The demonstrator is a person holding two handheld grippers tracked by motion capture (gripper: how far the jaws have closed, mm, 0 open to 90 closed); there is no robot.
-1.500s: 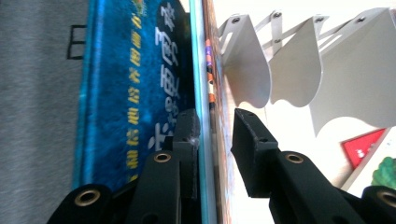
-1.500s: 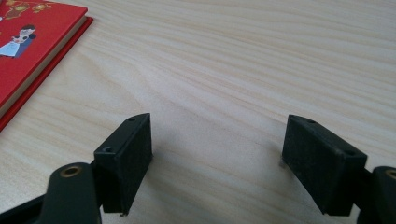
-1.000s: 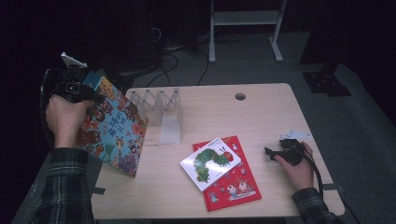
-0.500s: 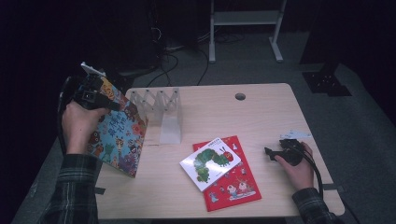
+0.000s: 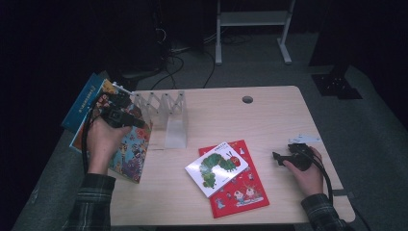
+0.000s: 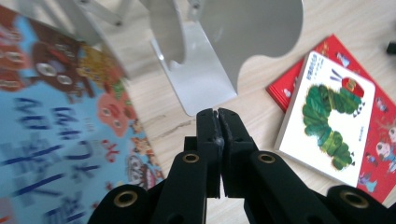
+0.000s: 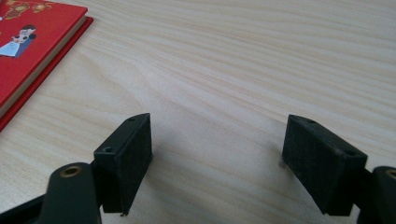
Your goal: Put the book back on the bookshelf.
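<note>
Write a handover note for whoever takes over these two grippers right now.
Left gripper: jaws shut, beside the tilted colourful book at the table's left edge; I cannot tell whether they pinch it.
Right gripper: jaws open, empty, resting on the table at the right.
Things: white rack next to the colourful book; caterpillar book lies on the red book mid-table.
Done: no book stands in the rack yet.
Left: probably stand the colourful book in the rack, then the other two.
</note>
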